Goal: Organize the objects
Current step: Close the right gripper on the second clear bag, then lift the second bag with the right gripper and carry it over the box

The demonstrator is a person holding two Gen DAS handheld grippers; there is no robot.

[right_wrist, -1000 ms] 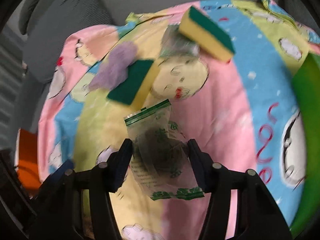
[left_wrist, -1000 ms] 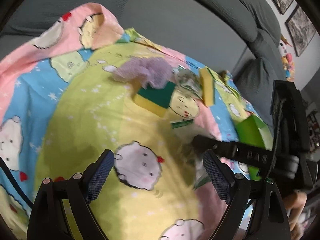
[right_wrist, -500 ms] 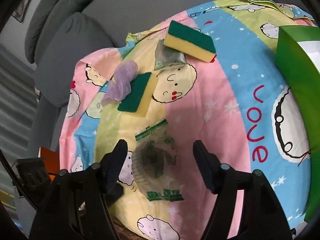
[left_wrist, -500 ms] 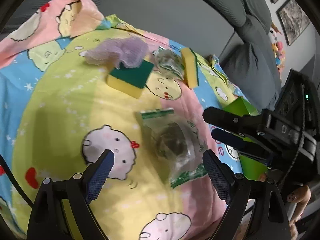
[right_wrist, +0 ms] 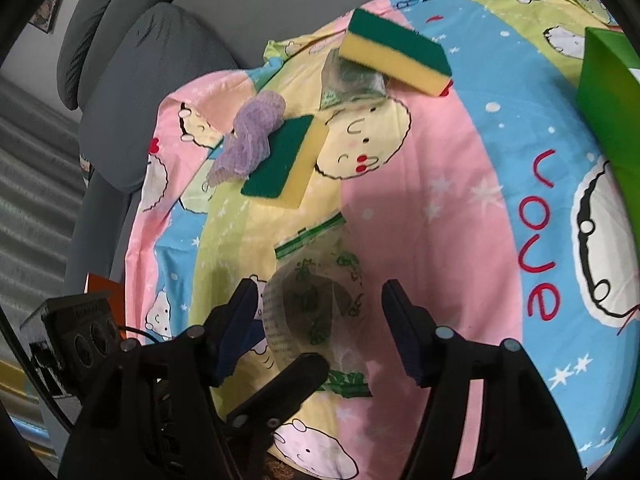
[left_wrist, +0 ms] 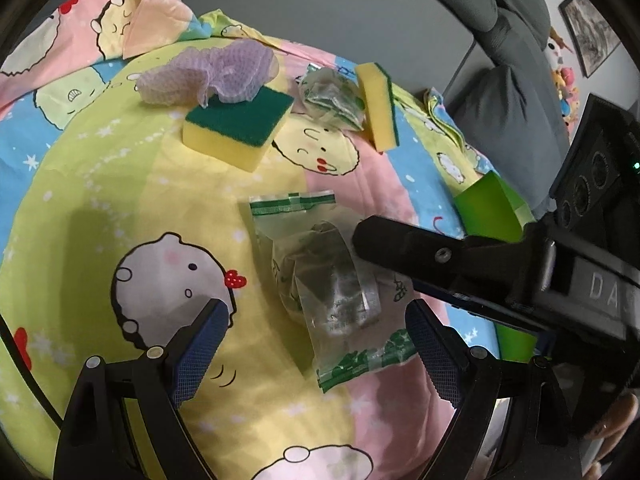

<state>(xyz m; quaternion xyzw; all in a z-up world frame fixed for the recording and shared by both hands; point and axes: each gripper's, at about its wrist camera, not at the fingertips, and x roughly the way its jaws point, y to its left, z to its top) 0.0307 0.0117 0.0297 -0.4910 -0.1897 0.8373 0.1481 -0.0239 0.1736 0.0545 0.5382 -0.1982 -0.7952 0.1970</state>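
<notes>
Both my grippers, left [left_wrist: 316, 344] & right [right_wrist: 320, 316], hang w/ jaws spread wide, nothing pinched. Clear green-edged packet [left_wrist: 320, 280] lies flat on cartoon sheet [left_wrist: 100, 184] btw them; sponges [left_wrist: 240, 128] beyond.

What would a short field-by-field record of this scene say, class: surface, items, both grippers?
surface: cartoon-print sheet
nearest item: clear packet with green ends, lying flat
sponges: flat sponge, green side up; second sponge on its edge
cloth: purple mesh cloth, overlapping the flat sponge
other: crumpled packet; green box
left gripper: open, empty
right gripper: open, straddling the clear packet
</notes>
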